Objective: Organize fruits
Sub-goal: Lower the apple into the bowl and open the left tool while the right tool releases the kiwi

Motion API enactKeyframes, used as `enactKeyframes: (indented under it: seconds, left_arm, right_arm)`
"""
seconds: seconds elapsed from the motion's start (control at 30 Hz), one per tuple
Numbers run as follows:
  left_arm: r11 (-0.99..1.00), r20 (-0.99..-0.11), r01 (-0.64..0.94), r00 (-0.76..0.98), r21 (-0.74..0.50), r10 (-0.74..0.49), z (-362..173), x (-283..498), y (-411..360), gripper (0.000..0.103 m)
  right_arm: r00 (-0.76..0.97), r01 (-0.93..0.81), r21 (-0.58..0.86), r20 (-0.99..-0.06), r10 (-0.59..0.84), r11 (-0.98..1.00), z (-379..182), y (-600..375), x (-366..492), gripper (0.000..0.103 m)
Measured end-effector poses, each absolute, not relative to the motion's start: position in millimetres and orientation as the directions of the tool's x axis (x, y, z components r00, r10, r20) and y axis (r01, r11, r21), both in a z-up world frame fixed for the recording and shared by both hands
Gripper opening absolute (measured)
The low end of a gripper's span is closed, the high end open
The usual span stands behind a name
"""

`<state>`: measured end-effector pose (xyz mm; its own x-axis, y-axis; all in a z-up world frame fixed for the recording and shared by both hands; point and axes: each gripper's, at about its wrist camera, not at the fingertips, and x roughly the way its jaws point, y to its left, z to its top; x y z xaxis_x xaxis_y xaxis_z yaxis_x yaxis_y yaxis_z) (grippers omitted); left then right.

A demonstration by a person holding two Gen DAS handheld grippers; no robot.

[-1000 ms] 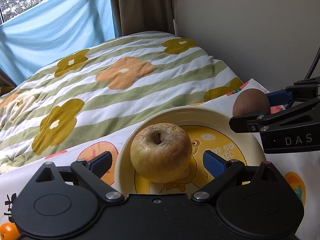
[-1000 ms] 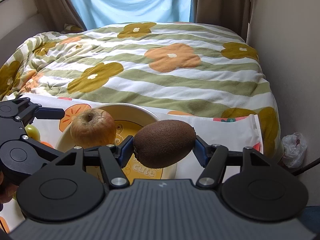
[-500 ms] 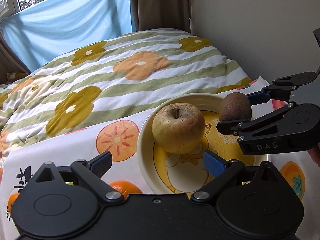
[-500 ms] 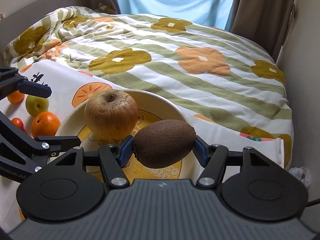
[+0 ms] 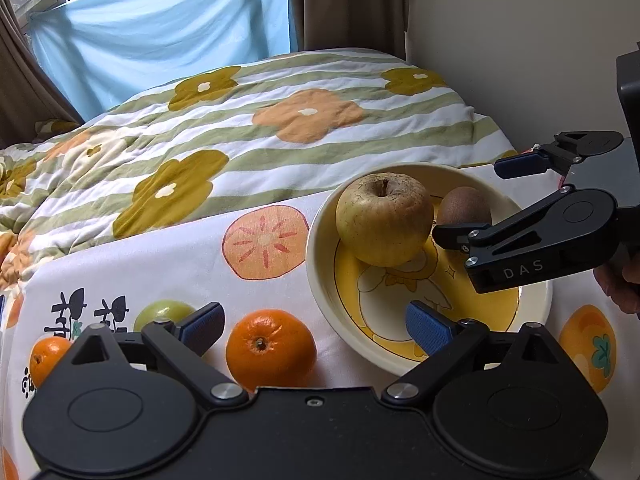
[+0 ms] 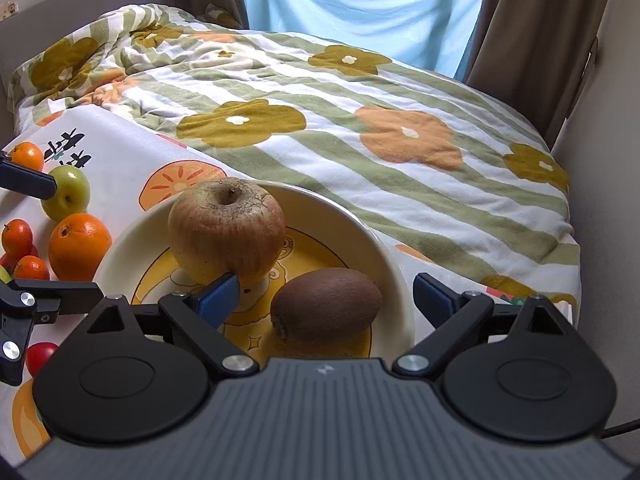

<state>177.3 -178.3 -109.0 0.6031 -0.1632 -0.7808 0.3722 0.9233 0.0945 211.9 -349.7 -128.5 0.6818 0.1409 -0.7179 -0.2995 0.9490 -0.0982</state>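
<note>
Where floral quilt (image 6: 360,128) meets printed cloth (image 5: 160,280), blue curtain (image 5: 160,40) behind, perhaps daylit, both tools spread.

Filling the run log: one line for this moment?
right gripper: opening, kiwi loose in bowl beside apple | left gripper: open, empty, over orange

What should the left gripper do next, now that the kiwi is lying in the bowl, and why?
Probably ease the left gripper down onto the large orange and close on it. Its jaws are open and empty, with that orange on the cloth just below them. The right gripper is opening, its pads clear of the kiwi, which rests in the bowl beside the apple.
</note>
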Motion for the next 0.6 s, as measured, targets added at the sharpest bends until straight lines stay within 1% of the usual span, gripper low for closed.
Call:
enactKeyframes:
  seconds: [0.3,0.6]
  left_arm:
    - [0.935,-0.755,0.343,0.636,0.092,-0.159,-94,165,-181,0.099]
    - [0.948,-0.711,0.308,0.685,0.083,-0.160,-65,134,-181,0.099]
  right_arm:
    - [0.691,-0.276,-0.068,-0.707,0.149,0.959,-113,-363,198,0.103]
    - [0.727,-0.257,-0.063,-0.671,0.150,0.964,-78,-371,162,0.103]
